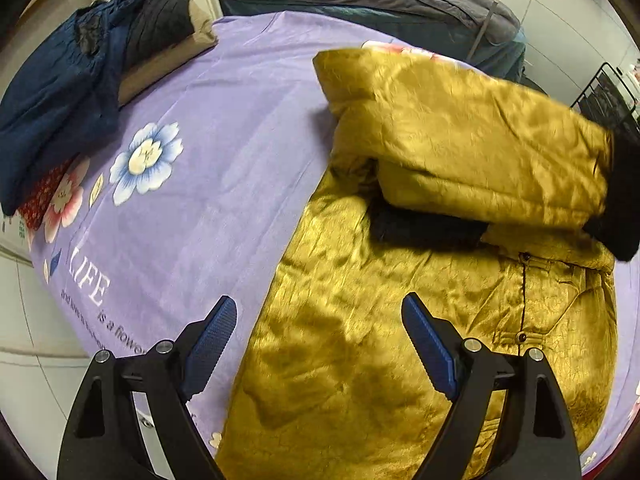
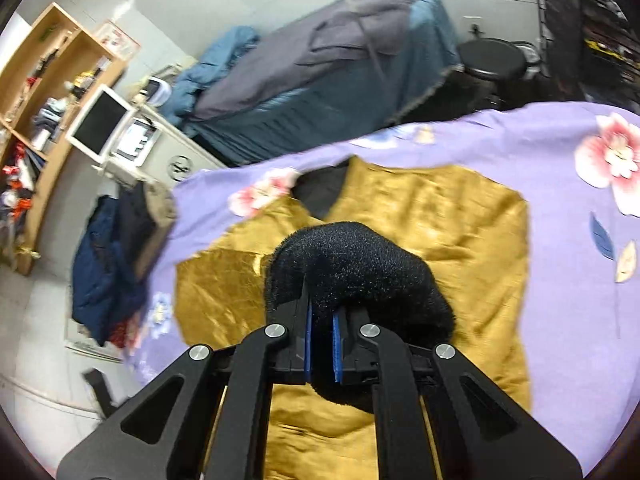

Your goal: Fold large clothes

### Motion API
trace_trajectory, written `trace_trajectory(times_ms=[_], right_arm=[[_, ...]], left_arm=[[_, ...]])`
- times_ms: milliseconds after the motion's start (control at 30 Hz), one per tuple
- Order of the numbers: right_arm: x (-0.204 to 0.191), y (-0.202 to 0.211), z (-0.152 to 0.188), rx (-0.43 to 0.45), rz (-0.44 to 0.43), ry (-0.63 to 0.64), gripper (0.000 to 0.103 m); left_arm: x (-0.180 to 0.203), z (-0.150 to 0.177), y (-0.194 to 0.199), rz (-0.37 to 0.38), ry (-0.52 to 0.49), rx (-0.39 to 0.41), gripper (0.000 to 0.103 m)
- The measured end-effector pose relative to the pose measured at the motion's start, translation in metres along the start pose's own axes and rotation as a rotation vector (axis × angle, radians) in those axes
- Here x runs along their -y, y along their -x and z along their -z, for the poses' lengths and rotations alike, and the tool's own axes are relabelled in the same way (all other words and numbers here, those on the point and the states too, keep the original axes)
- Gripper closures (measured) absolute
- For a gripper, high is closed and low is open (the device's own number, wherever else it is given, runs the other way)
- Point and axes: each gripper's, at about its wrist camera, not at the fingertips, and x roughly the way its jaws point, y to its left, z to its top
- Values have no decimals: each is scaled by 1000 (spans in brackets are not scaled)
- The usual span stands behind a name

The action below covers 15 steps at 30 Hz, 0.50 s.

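Note:
A shiny golden jacket (image 1: 360, 340) lies on a purple flowered sheet (image 1: 224, 128). It also shows in the right wrist view (image 2: 460, 240). One sleeve (image 1: 460, 136) with a black furry cuff (image 1: 624, 200) is lifted and lies across the jacket body. My right gripper (image 2: 321, 344) is shut on that black furry cuff (image 2: 352, 264) and holds it above the jacket. My left gripper (image 1: 320, 344) is open and empty, low over the jacket's left edge near the hem.
A pile of dark blue and black clothes (image 1: 80, 72) lies on the sheet's far left corner. A second bed with grey and teal bedding (image 2: 328, 64) stands behind. A shelf with a monitor (image 2: 100, 120) stands at the left, a black stool (image 2: 492, 60) at the right.

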Motion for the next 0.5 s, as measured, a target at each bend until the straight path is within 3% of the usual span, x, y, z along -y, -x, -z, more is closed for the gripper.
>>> trace_trajectory(times_ms=[300, 367, 433, 500], right_arm=[[42, -28, 13, -37, 81, -120, 95], [46, -39, 13, -81, 95, -159, 87], [53, -45, 14, -118, 99, -216, 64], [56, -38, 14, -82, 96, -254, 62]], left_arm=[[20, -20, 3, 21, -45, 24, 17], [26, -21, 0, 20, -68, 24, 15], [33, -24, -2, 20, -98, 18, 15], [38, -28, -3, 15, -122, 22, 15]])
